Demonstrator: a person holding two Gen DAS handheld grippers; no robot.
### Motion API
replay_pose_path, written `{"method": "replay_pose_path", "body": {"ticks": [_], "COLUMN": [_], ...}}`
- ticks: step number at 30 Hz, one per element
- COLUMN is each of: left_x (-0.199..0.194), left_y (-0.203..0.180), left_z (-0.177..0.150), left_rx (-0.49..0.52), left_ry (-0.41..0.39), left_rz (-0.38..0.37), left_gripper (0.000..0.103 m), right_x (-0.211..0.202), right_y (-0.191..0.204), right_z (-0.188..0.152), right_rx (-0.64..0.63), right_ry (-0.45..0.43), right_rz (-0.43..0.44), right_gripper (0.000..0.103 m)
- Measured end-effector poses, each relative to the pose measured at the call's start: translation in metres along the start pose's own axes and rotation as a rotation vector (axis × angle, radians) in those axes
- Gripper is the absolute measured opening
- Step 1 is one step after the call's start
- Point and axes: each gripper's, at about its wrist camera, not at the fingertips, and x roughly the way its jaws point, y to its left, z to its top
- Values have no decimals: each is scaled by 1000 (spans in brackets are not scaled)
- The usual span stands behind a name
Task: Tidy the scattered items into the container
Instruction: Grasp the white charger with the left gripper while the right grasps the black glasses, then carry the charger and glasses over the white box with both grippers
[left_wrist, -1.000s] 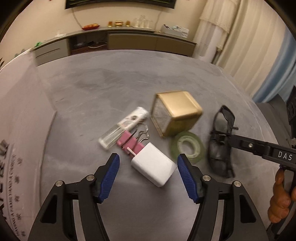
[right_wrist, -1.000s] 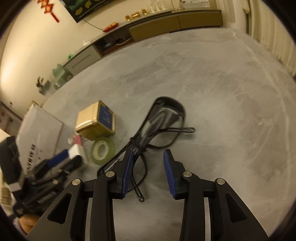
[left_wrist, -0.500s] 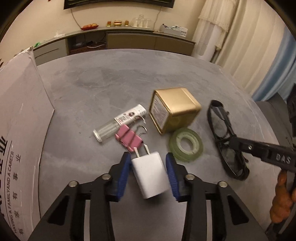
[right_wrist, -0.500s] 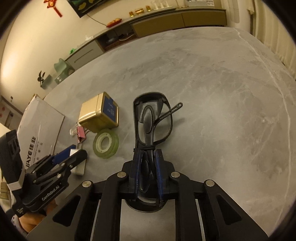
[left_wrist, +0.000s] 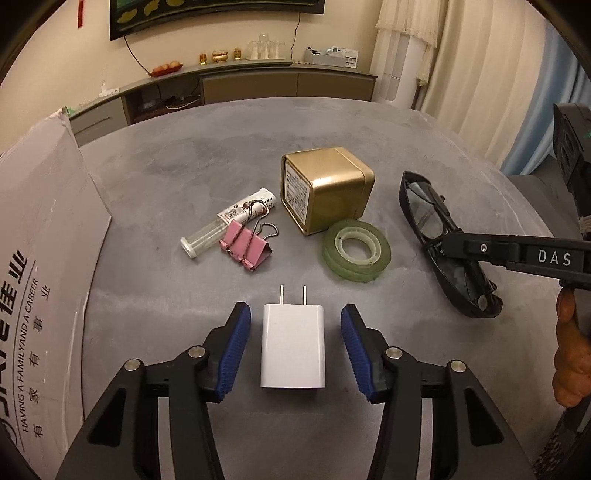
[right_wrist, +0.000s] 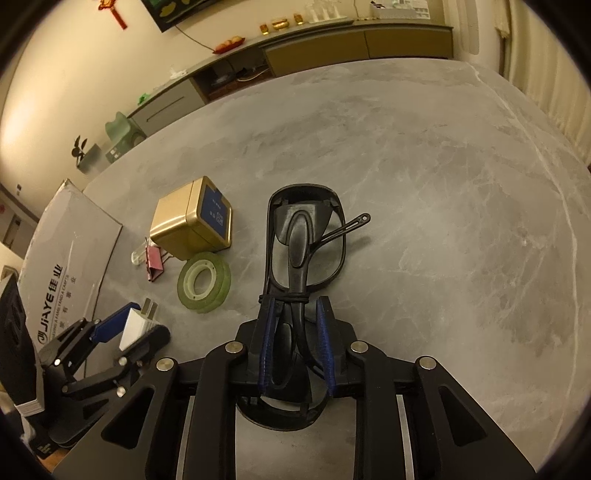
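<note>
1. Grey and lying far left on the table (left_wrist: 184, 158): box (left_wrist: 44, 229).
2. Resting just right of it, touching each other: tube (left_wrist: 229, 221), pink clip (left_wrist: 245, 245).
3. Hovering with fingers spread either side of the white charger (left_wrist: 293, 350), touching neither flank: left gripper (left_wrist: 294, 317).
4. Sitting farther back, just beside the green tape (left_wrist: 356, 251): gold tin (left_wrist: 332, 188).
5. Pinching the black glasses (right_wrist: 299, 240) at mid-frame, low over the table's right side, well apart from the box: right gripper (right_wrist: 296, 332).
</note>
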Motion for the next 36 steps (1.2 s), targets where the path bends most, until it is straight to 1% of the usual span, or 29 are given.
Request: {"method": "replay_pose_path", "body": {"ticks": [1,2,4,8,13,23,36], "left_x": [0,0,-2,-11,-23,-36,-59], "left_y": [0,1,0,-5,-6,-12,-36], "left_z": [1,1,1,1,7,10,19], "left_rx": [0,-3,-3,11,6,10,39], "left_ry": [0,2,3,-20,-48,-71,-97], "left_rz": [-1,-6,-17,-31,-47,-48,-65], "left_gripper": [33,32,32,32,32,32,32], "right_x": [0,-1,-3,-4,-6,-18,-28], "right_y": [-1,-2,-4,-7,-11,-10,-7], "right_z": [0,1,1,0,0,-4,-8], "right_rx": [2,5,12,38,79,96,74], "right_ry": [0,-2,-2,1,7,0,-26], "right_rz": [5,10,17,39,89,148,130], "right_gripper": [22,19,17,16,16,16,16]}}
